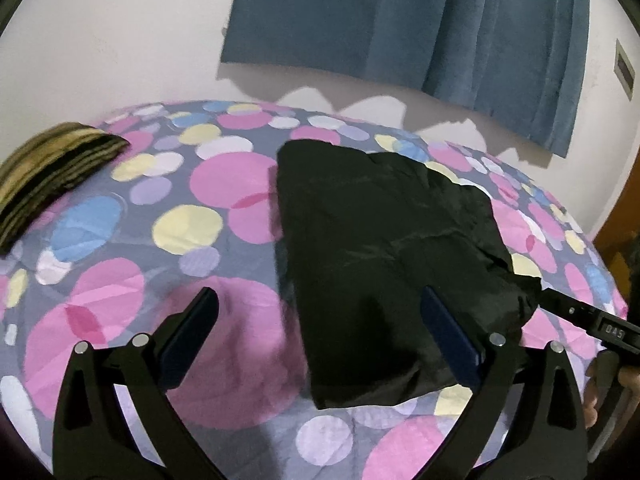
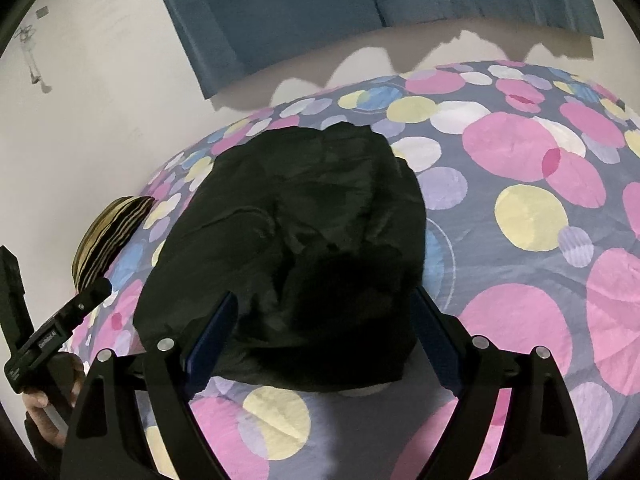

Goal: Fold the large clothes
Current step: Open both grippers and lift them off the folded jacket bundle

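L tongs (image 1: 320, 336) wide open, empty, above bed (image 1: 192, 216); R tongs (image 2: 324, 332) also wide open, nothing gripped. Folded black garment (image 1: 384, 248) lies on the bedspread just ahead of both, nearer R tongs, L's right finger over its near edge. Striped pillow (image 1: 52, 168) off to the left, well apart. Bed bare elsewhere. Far edge meets wall (image 1: 120, 40) w/ blue curtain (image 1: 420, 28).

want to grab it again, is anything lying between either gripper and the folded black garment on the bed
Nothing visible does. The folded black garment lies alone on the dotted bedspread, directly ahead of the open right gripper and left gripper.
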Motion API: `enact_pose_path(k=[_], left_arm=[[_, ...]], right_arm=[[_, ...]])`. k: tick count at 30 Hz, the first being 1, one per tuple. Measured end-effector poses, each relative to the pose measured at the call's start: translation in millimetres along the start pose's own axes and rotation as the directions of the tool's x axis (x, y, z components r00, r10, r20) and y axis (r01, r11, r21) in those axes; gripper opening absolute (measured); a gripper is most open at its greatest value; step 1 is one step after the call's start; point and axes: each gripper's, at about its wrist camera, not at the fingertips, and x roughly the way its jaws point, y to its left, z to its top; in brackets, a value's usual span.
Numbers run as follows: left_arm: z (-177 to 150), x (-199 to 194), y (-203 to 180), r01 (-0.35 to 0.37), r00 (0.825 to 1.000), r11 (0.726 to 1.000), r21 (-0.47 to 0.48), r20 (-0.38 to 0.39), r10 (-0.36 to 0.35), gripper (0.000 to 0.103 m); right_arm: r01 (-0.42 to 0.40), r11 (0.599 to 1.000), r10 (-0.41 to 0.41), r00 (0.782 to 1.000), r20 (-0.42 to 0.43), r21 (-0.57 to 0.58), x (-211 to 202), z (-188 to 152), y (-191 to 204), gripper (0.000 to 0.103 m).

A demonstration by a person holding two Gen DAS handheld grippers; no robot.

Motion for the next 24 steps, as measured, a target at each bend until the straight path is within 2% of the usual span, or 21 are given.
enact_pose_path(k=[4,11,24], left_arm=[[-3,-4,-1,-0.028,0.999,1.0,0.001,0.019,0.028,0.101],[-4,-3,-2,-0.007,1.0,1.0,0.004,0.012,0.007,0.101],[-4,-4,-6,-0.035,0.999,0.999,0.016,0.009,0.035,0.101]], right_arm=[[0.016,0.999,-0.015,1.0,0.005,-0.028,1,-4,10,0.086],[0.034,0.998,-0.034,0.999,0.003,-0.048,5,-10,17,0.086],[0.061,0.996,-0.06,0.998,0.018,-0.068,3,-10,21,0.086]])
